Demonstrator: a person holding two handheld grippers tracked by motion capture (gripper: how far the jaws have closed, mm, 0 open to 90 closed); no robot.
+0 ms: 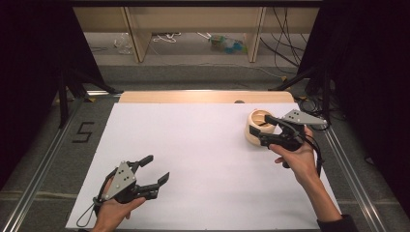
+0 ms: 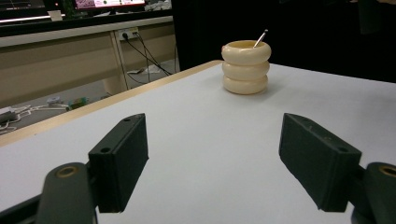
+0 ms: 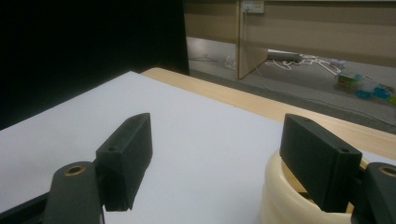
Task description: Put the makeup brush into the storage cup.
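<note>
Dim room with a softly lit white table (image 1: 203, 159), dark surroundings, faint shadows, slightly soft and grainy pictures.

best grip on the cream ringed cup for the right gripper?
Probably the rim wall. The cream ringed cup stands upright with an open mouth, and its stacked bulging rings would likely let pads slip on the outside. The right gripper is open, one jaw already above the mouth. Come from above, one jaw inside, one outside, clear of the thin stick leaning inside.
</note>
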